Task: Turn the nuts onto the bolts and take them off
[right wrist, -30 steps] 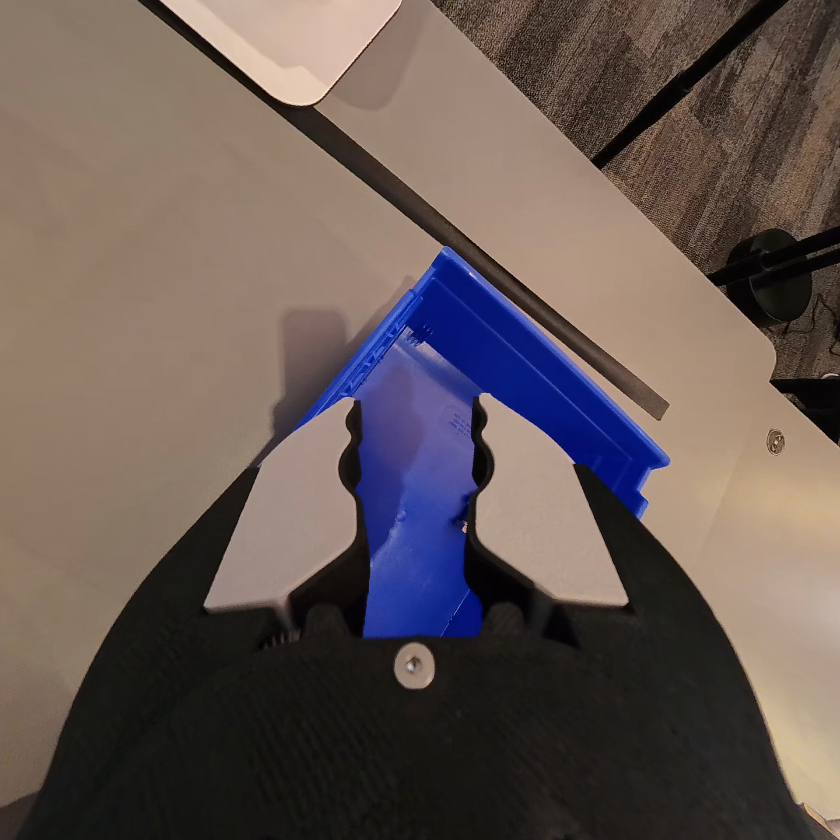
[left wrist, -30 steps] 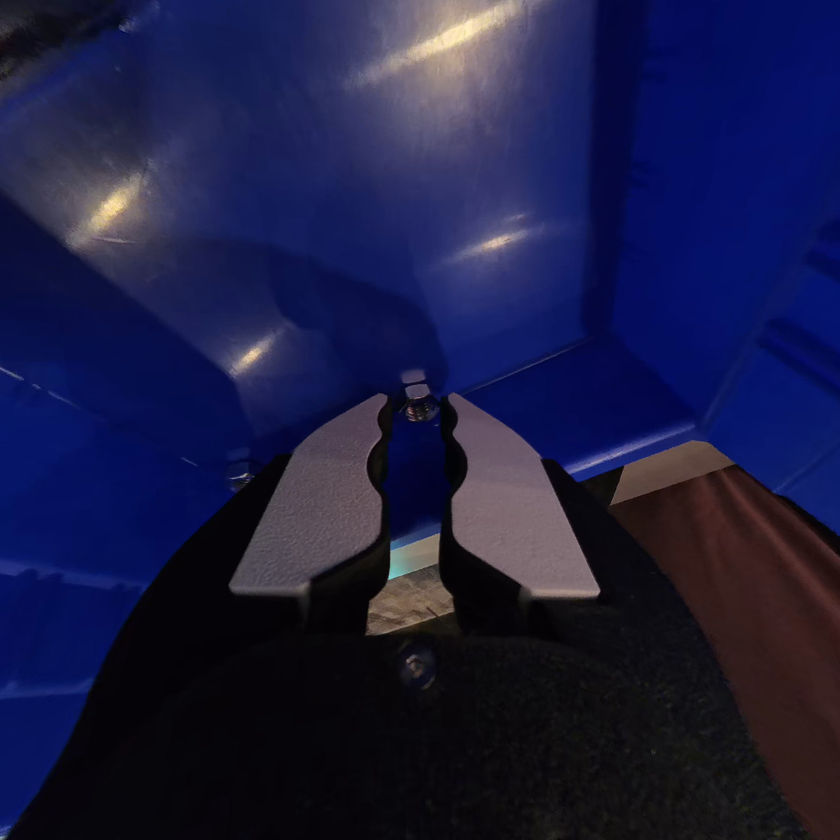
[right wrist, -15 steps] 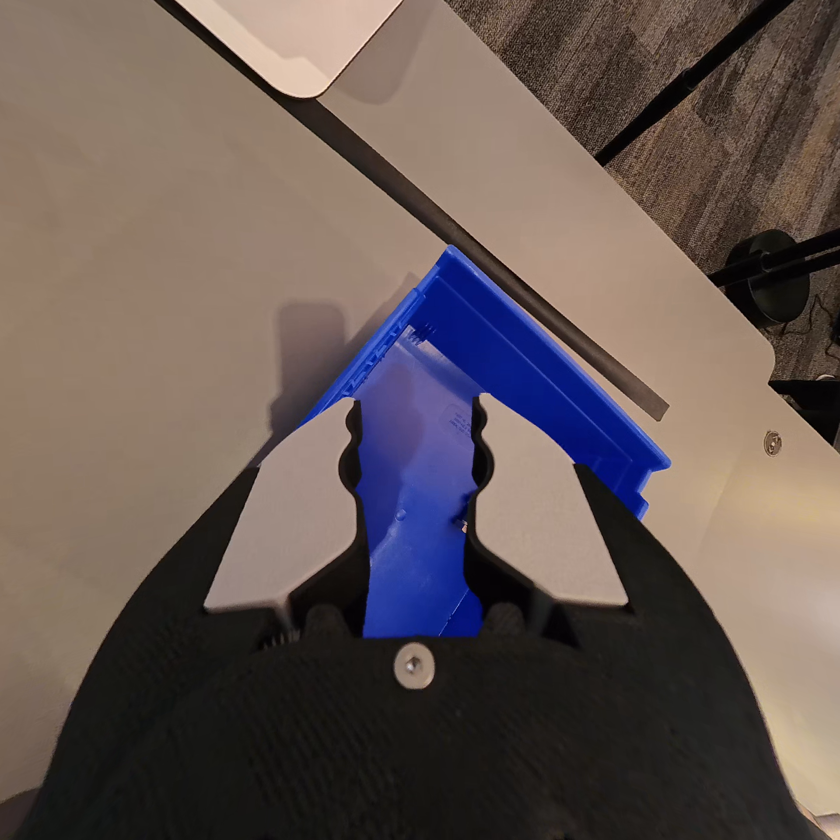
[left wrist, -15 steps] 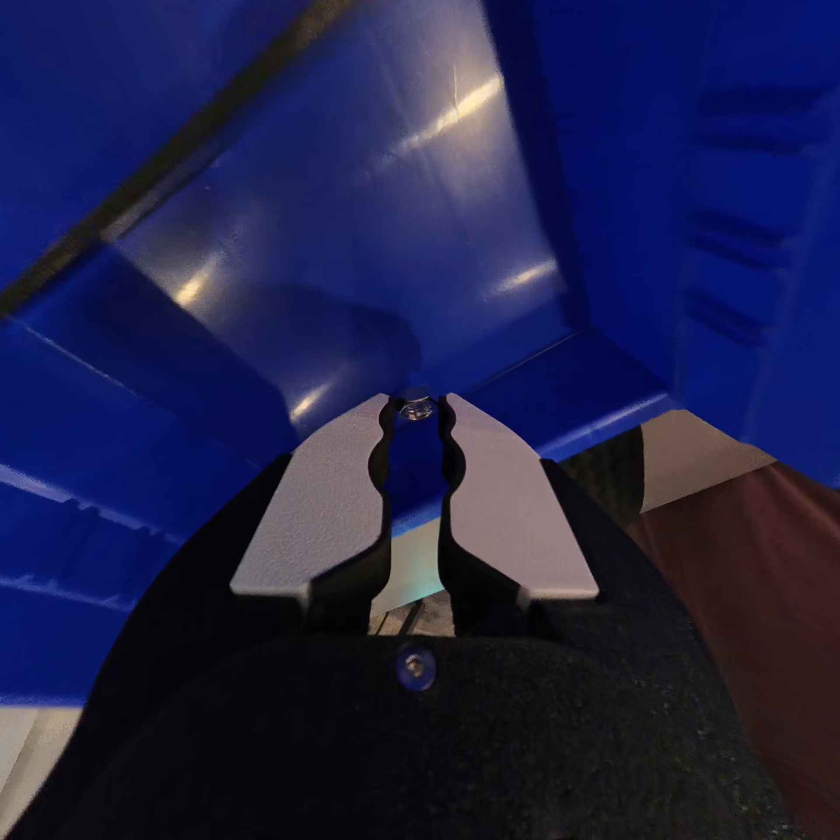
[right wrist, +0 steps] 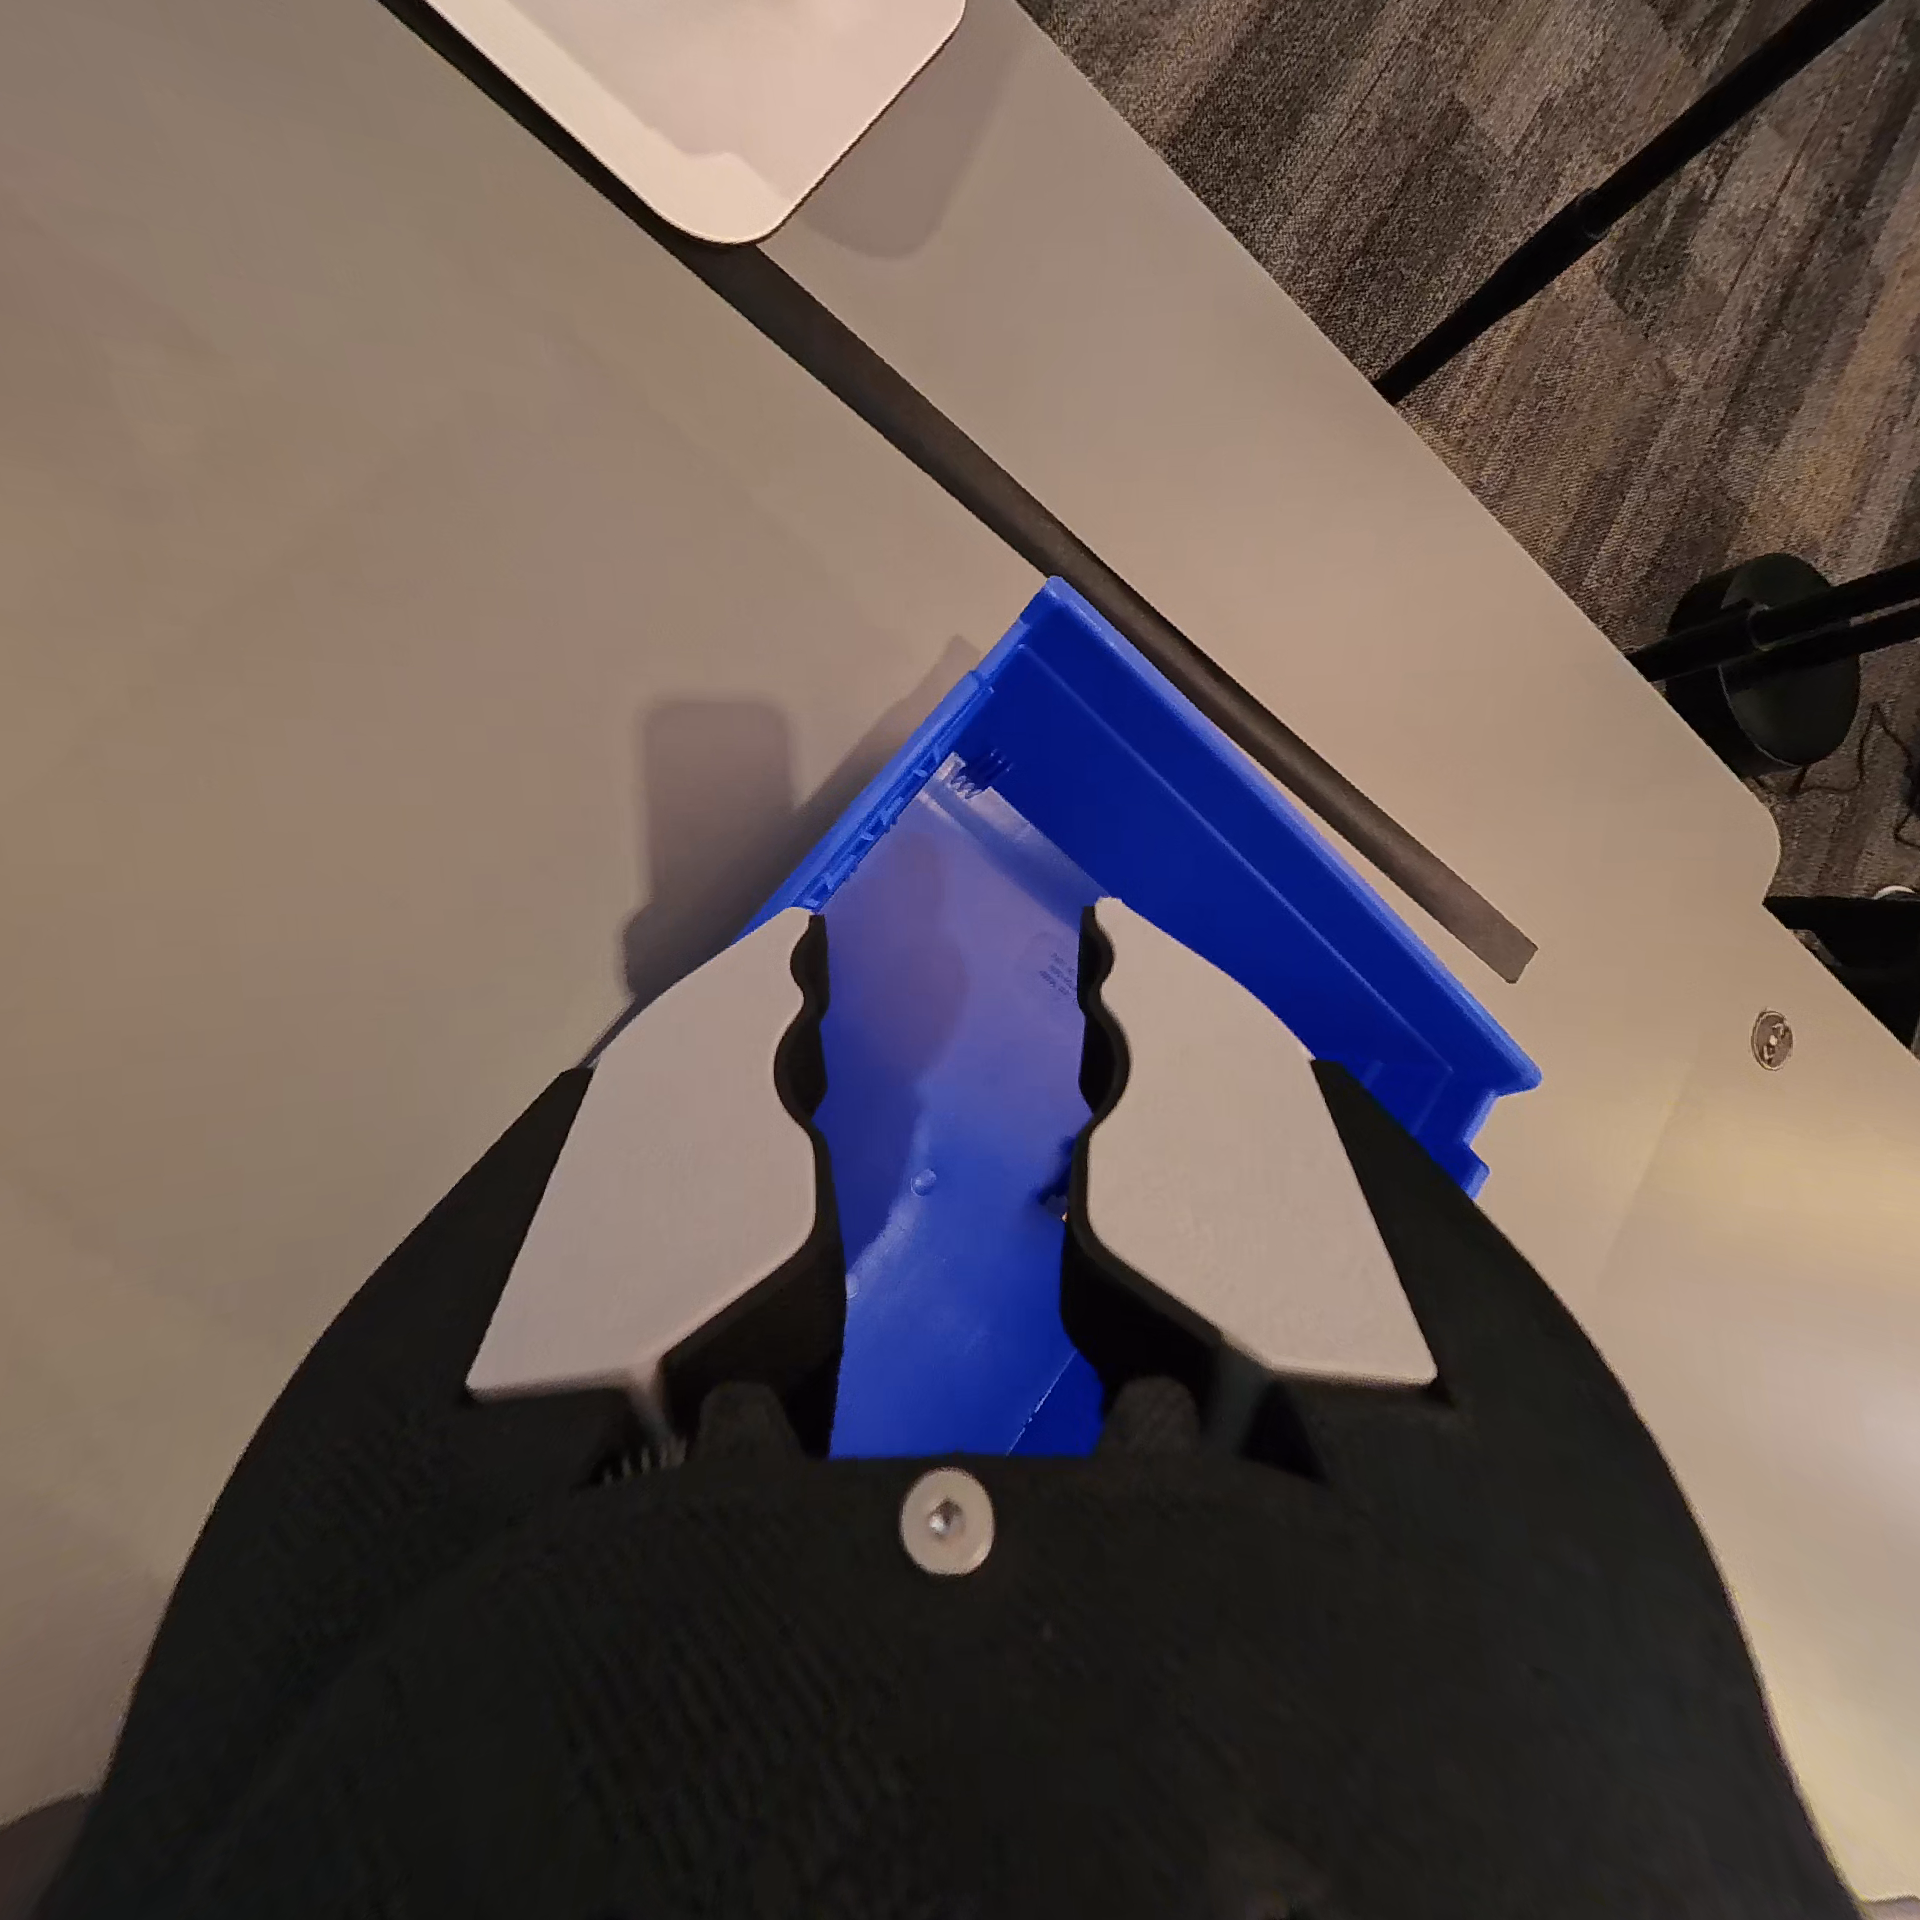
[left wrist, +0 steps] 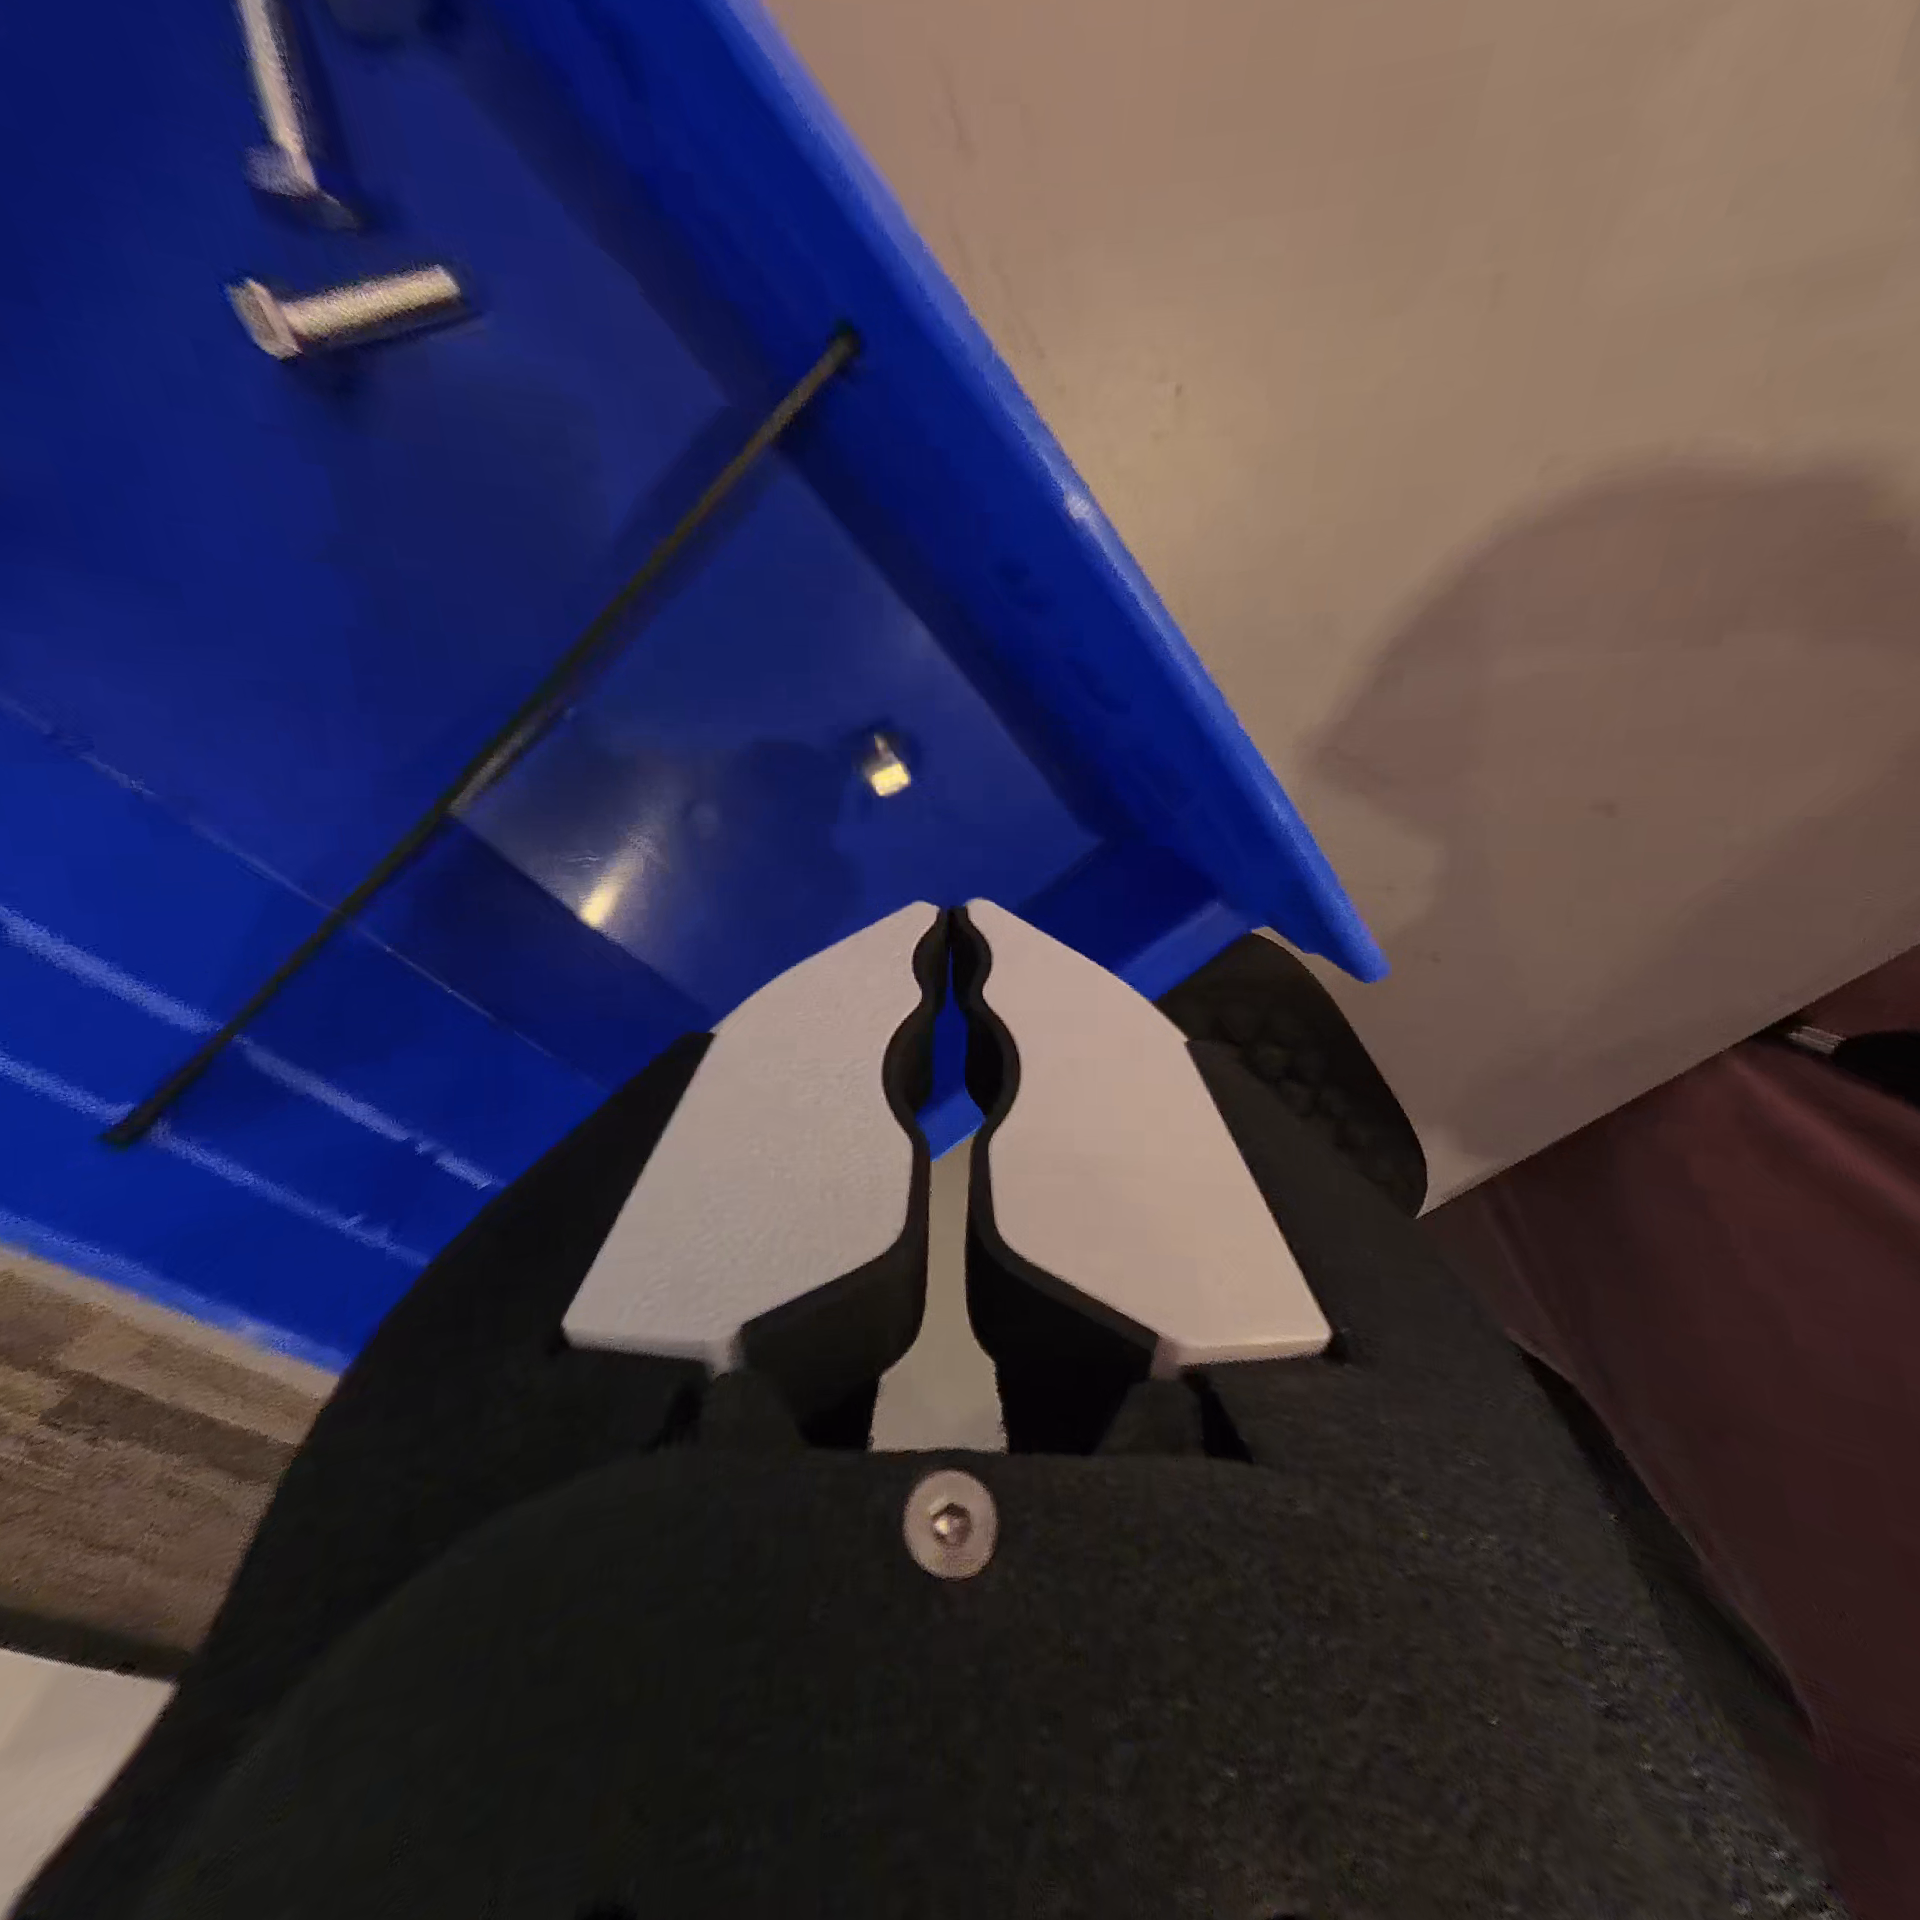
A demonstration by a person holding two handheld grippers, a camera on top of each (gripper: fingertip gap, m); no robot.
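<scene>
In the left wrist view a blue plastic bin (left wrist: 1039, 582) fills the upper left. Two silver bolts lie in it, one (left wrist: 348, 312) crosswise and one (left wrist: 278, 114) at the top edge. A small silver nut (left wrist: 884, 769) lies on the bin floor just beyond my left gripper (left wrist: 954, 916), which is shut with nothing between its tips. In the right wrist view my right gripper (right wrist: 948, 925) is open and empty above a blue bin (right wrist: 1247, 862). A small dark part (right wrist: 1055, 1195) shows by the right finger; I cannot tell what it is.
A thin black divider line (left wrist: 499, 727) crosses the bin floor. The bin stands on a beige table (right wrist: 364, 520) with a dark seam (right wrist: 1039, 520). A white flat tray (right wrist: 707, 94) lies at the far edge. A black stand base (right wrist: 1787, 675) is on the carpet. The gap from one gripper's tips to the other's is roughly 50 cm.
My left gripper was closed on the nut deep inside the bin; now it has pulled back and swung, its jaws are fully shut and the nut lies on the bin floor. The right gripper has barely moved.
</scene>
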